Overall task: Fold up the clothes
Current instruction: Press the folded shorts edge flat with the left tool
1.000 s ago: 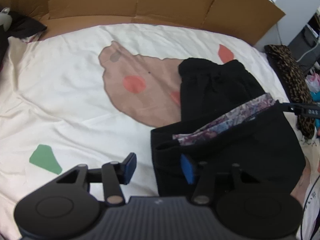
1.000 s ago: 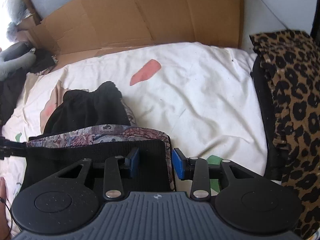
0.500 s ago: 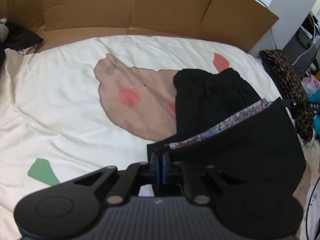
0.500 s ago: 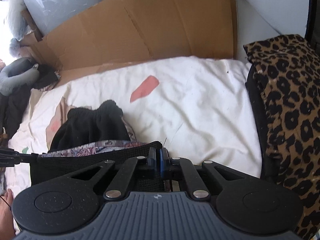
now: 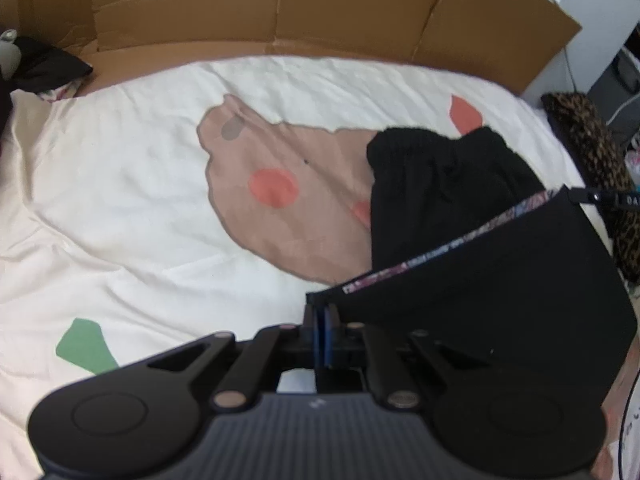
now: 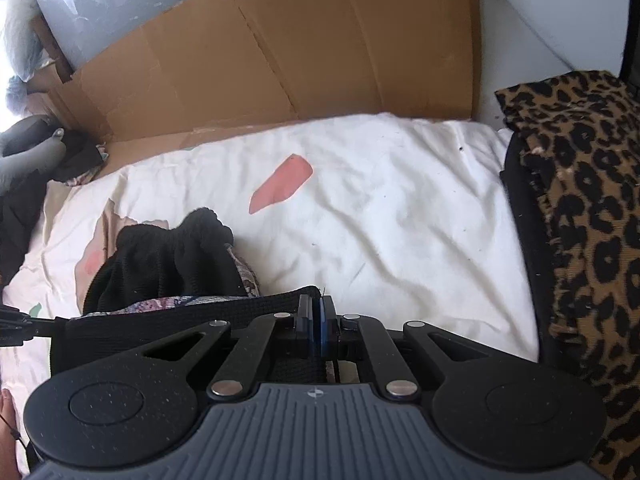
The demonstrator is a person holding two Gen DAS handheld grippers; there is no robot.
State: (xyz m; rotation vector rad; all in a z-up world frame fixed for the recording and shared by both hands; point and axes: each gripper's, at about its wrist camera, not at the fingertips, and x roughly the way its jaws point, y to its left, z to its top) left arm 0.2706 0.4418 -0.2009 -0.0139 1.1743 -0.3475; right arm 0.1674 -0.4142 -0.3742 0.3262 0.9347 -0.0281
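Currently both claws, left gripper (image 5: 321, 316) and right gripper (image 6: 317, 312), are clamped on near corners of the black garment (image 5: 480, 304) on the bedsheet (image 5: 120, 200), hem raised, fold itself not yet done.

Both jaws, open a second ago, are now clamping the black garment with patterned lining (image 5: 500, 300): left gripper (image 5: 322, 320), right gripper (image 6: 316, 320), lifting its edge.

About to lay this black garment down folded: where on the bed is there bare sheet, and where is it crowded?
Bare sheet lies left of the black garment, up to the cardboard. Another strip runs between garment and leopard-print cloth. That cloth crowds the right edge; dark clothes crowd the far left corner.
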